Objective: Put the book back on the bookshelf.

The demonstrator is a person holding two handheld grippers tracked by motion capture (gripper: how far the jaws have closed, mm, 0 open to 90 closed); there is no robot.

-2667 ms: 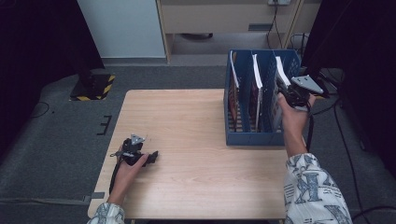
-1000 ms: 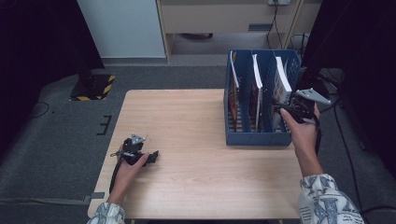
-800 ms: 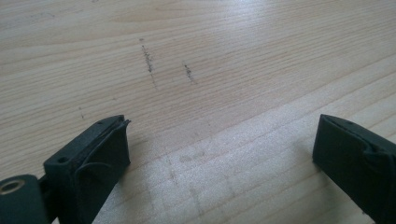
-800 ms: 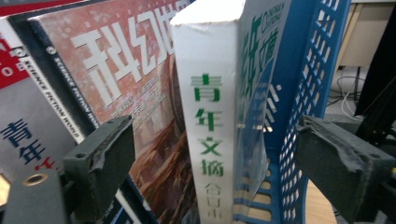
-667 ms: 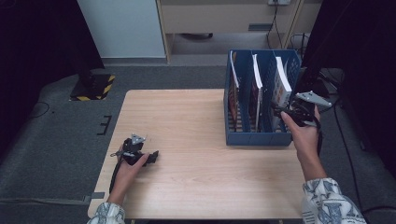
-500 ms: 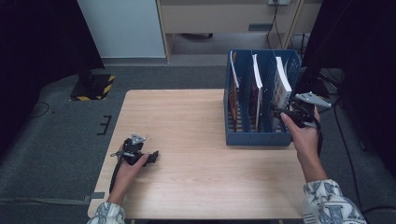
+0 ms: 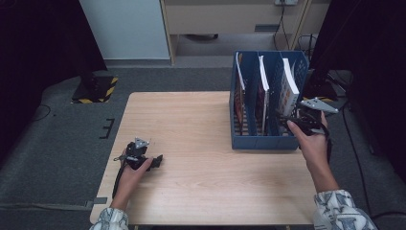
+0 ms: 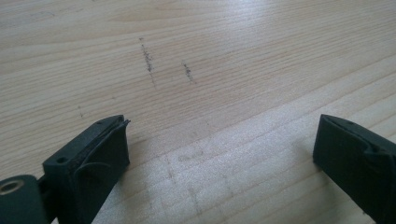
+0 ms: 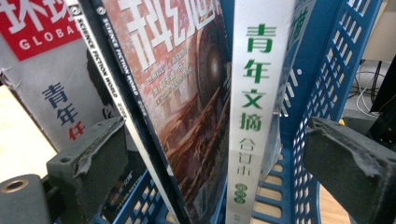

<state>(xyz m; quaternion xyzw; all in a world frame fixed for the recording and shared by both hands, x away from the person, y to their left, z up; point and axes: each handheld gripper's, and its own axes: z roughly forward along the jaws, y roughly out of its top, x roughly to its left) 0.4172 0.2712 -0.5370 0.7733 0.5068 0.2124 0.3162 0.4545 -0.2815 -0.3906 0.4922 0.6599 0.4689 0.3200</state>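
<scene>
A light wooden table (image 7: 206, 158) fills the middle of the high view, standing on grey carpet. At the lower left of the frame, the person's left hand (image 7: 130, 170) rests on the tabletop holding the left gripper (image 7: 155, 161). In the left gripper view its two black jaws stand wide apart with bare wood grain and a few dark scuff marks (image 8: 148, 58) between them.

At the right of the high view, a blue slotted magazine rack (image 7: 261, 141) stands on the table's right edge, with three compartments holding upright magazines. The right hand (image 7: 311, 143) holds the right gripper (image 7: 287, 120) at the rack's rightmost compartment. In the right gripper view the jaws are wide open, one on each side of a white-spined magazine (image 9: 254, 107) with green Chinese characters and a rust-coloured science fiction magazine (image 9: 184, 107) leaning beside it. The jaws are not touching either one.
</scene>
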